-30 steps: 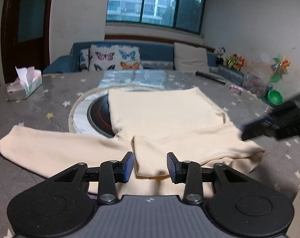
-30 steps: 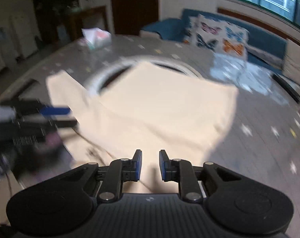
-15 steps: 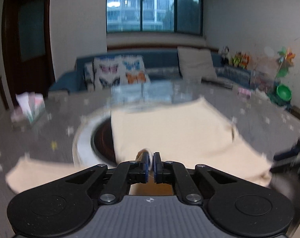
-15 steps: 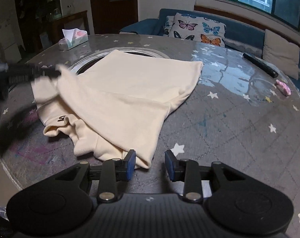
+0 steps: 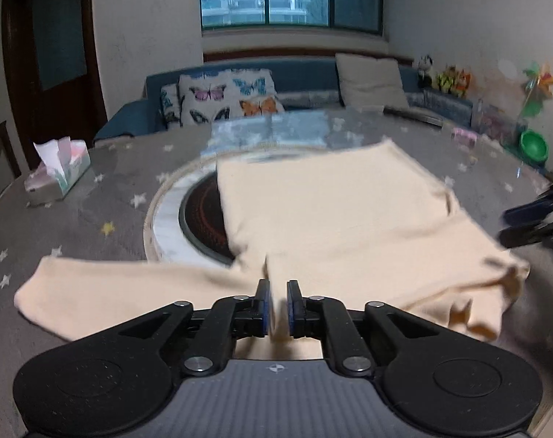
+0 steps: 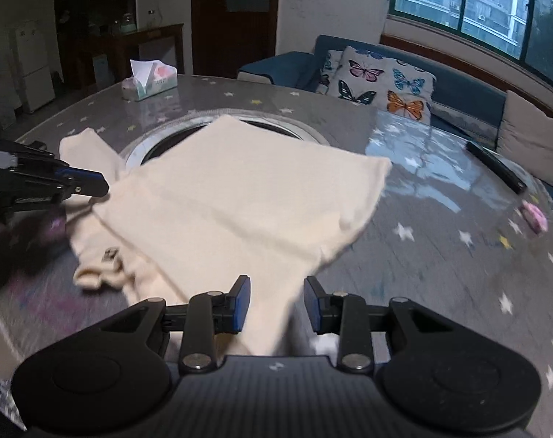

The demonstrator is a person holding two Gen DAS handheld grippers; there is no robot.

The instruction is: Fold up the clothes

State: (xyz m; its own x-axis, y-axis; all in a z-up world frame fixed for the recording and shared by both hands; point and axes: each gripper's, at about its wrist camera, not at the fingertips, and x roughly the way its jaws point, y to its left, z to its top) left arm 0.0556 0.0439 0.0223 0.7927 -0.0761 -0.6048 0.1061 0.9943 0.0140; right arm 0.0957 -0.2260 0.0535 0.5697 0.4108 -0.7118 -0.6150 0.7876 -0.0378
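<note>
The cream long-sleeved top (image 5: 334,219) lies spread on the round grey star-patterned table (image 5: 93,211), its body partly covering the circular inset cooktop (image 5: 199,219) at the table's centre. One sleeve (image 5: 104,292) extends flat toward the left of the left wrist view; the opposite side is folded over the body and ends in a bunched, blurred edge (image 5: 495,292) at the right.

The left gripper (image 5: 277,303) is clenched on a fold of the top near the base of the extended sleeve; cloth fills the narrow gap between its blue pads (image 5: 263,303). In the right wrist view the same gripper (image 6: 90,184) appears at the left, its tip at the edge of the fabric.

The right gripper (image 6: 276,303) has its jaws spread apart. A corner of the top lies between and under them; the pads (image 6: 241,303) do not press on it. In the left wrist view this gripper (image 5: 532,222) shows blurred at the right edge, just beside the garment.

A tissue box (image 5: 59,171) stands on the far left part of the table. A butterfly-print cushion (image 6: 382,84) rests on the blue sofa (image 6: 466,87) behind. A dark remote control (image 6: 495,166) and a small pink item (image 6: 533,215) lie on the table's right side.
</note>
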